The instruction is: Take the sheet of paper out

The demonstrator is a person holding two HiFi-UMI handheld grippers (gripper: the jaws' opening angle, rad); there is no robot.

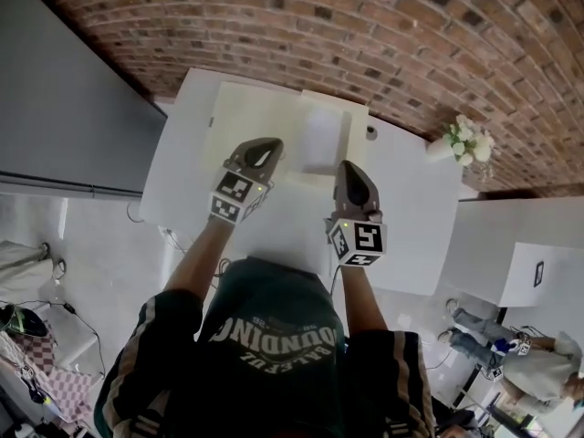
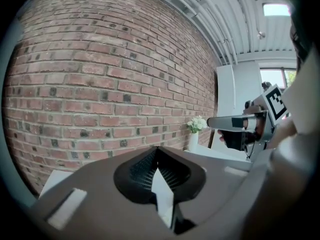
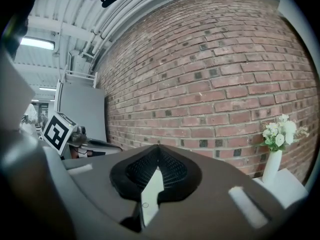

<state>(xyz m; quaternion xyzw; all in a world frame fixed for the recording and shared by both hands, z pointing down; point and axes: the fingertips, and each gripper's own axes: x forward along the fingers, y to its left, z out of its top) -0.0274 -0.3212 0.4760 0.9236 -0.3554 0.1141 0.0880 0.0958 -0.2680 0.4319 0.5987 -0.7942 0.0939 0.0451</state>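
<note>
While the left gripper (image 1: 263,151) and the right gripper (image 1: 349,167) hover with jaws pressed together on nothing, the sheet of paper (image 1: 325,140) lies untouched on the table (image 1: 420,235) at upper centre. The taking-out looks not yet begun.

We see a red brick wall (image 1: 365,26) behind a white table (image 1: 420,235) with a vase of white flowers (image 1: 467,144). A grey panel (image 1: 64,108) stands at our left, and a strip light (image 3: 37,43) glows overhead.

White bench (image 1: 411,226) sits up against the brick wall (image 1: 365,35). A big pale cream sheet (image 1: 246,117) lies flat on the far left, and a whiter sheet (image 1: 324,140) overlaps its right part. Just beside that is a small dark thing (image 1: 370,132). At the far right edge stands a vase of white flowers (image 1: 461,142).
</note>
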